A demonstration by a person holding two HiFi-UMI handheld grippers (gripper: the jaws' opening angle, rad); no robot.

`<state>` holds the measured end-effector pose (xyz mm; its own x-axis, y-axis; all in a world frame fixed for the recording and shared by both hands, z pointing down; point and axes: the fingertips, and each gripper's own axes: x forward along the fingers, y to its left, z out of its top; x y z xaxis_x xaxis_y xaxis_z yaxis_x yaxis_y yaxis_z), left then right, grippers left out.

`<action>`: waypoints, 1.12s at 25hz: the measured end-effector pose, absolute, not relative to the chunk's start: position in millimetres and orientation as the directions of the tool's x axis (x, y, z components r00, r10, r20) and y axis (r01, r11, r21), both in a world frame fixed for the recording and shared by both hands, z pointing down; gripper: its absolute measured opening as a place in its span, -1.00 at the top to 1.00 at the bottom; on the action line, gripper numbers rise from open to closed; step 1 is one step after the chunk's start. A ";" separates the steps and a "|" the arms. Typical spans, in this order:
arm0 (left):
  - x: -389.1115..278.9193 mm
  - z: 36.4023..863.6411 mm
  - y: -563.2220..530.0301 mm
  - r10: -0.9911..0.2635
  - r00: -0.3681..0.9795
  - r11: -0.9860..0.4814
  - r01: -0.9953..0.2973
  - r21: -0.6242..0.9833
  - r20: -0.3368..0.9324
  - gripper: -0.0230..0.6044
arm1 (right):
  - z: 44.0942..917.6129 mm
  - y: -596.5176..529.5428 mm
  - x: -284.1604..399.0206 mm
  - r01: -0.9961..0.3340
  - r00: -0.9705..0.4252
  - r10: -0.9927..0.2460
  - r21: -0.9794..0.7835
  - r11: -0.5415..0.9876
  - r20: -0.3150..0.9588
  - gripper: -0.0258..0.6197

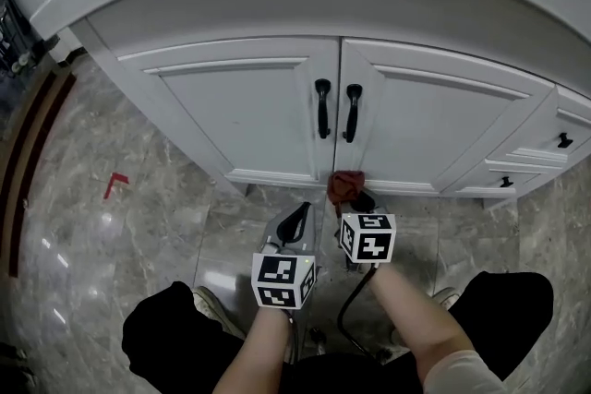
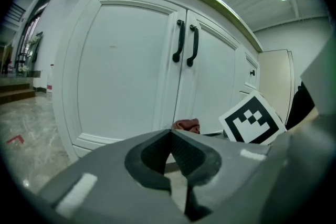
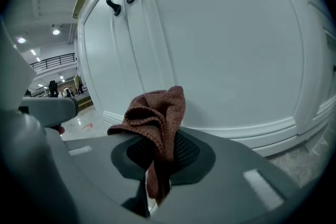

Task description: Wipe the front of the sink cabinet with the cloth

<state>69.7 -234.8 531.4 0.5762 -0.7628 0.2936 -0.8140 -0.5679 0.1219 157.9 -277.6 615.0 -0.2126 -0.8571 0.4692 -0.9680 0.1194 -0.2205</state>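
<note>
Step in hand, as judged: bringing the cloth to bear low on the cabinet front, so that wiping can begin there. To do it well, the right gripper [image 3: 157,173] should press the bunched rust-red knitted cloth [image 3: 155,113] flat against the panel, so that fabric and not the grey jaw tips meets the paint. It should then work in overlapping passes from the bottom rail upward, going round the two black bar handles [image 1: 337,111] rather than snagging on them. The right gripper's jaws are clamped on the cloth: a fold is pinched between them and the rest stands proud above the tips. The left gripper [image 2: 176,162] has its jaws brought together with nothing between them, and it hangs idle just beside the right one above the grey marble floor [image 1: 111,235]. Beyond, the cloth sits at the foot of the white panelled sink cabinet [image 1: 240,106], near the seam between the doors. Contact with the surface cannot be confirmed.
</note>
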 end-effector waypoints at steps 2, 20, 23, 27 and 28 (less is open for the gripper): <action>69.3 537.2 -234.6 -0.755 0.583 -0.570 -0.810 0.138 0.302 0.93 | 619.0 -280.5 153.6 -0.969 -0.213 -0.856 -0.216 0.122 0.471 0.67; 142.2 549.9 -229.6 -0.687 0.662 -0.656 -0.742 0.139 0.299 0.93 | 630.8 -257.1 258.1 -0.985 -0.076 -0.871 -0.174 -0.011 0.485 0.67; 162.7 553.5 -224.2 -0.673 0.680 -0.666 -0.728 0.163 0.291 0.93 | 630.2 -247.8 290.5 -0.978 -0.027 -0.874 -0.194 -0.078 0.485 0.67; 188.4 555.2 -213.0 -0.649 0.704 -0.698 -0.702 0.142 0.288 0.93 | 629.5 -232.8 337.4 -0.969 0.041 -0.872 -0.193 -0.154 0.488 0.67; 192.1 555.0 -210.8 -0.648 0.704 -0.702 -0.700 0.132 0.289 0.93 | 629.2 -228.5 349.0 -0.967 0.057 -0.870 -0.191 -0.171 0.490 0.67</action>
<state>192.1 -210.8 555.0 0.7045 -0.6483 0.2888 -0.7000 -0.7019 0.1319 349.0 -228.5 629.2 0.0565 -0.8697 0.4903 -0.9665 -0.1708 -0.1915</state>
